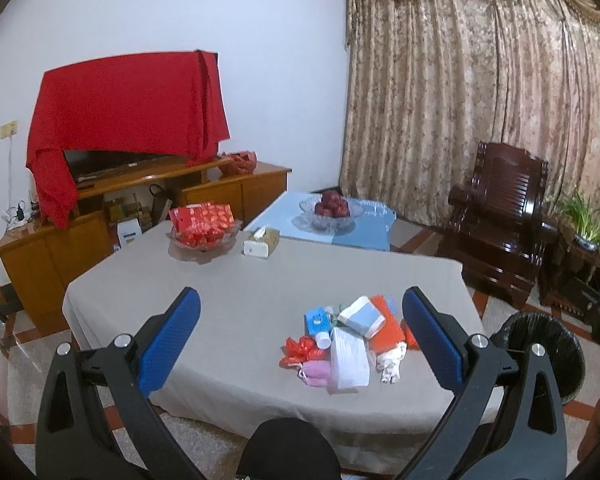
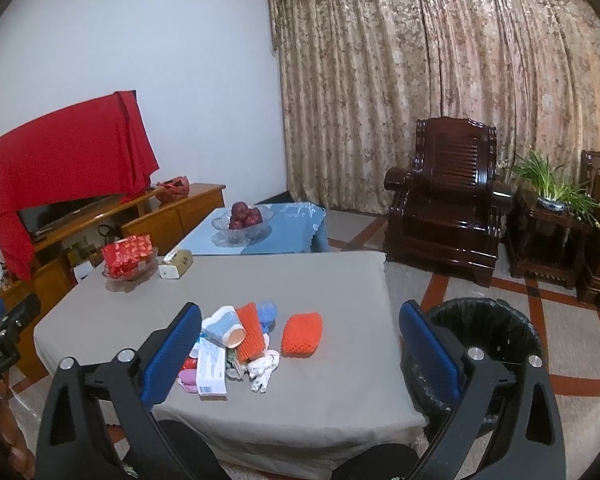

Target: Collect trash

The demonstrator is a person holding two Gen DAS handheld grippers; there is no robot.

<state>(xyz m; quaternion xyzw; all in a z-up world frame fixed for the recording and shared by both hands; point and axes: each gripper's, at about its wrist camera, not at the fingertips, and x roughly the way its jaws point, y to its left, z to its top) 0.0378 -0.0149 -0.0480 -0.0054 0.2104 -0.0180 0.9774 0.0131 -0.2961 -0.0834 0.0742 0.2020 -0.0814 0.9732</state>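
Your left gripper (image 1: 300, 336) hangs above the near edge of the low table draped in a grey cloth (image 1: 260, 276), its blue-padded fingers (image 1: 172, 332) spread wide with nothing between them. Your right gripper (image 2: 300, 344) is likewise gaping and empty, poised over the table's near right corner. The trash lies in a loose pile on the cloth toward the near side: a flat white paper box with blue print (image 2: 211, 366), a white and pale blue cup lying on its side (image 2: 224, 326), a ribbed orange foam sleeve (image 2: 249, 332), a crumpled white tissue (image 2: 263, 368), a pink wrapper (image 1: 316, 372) and crinkled red foil wrappers (image 1: 302, 350). A second orange foam net sleeve (image 2: 302, 334) lies just beside the pile, apart from it on the right. A round bin lined with a black plastic bag (image 2: 484, 328) stands on the floor just off the table's right edge, close by your right gripper's outer finger. At the far end of the cloth you have a glass dish of red packets (image 1: 204, 224) and a tissue box (image 1: 261, 242) beside it, well apart from the pile. Beyond, a glass bowl of red apples (image 1: 332, 208) sits on a blue-covered table (image 1: 360, 236).
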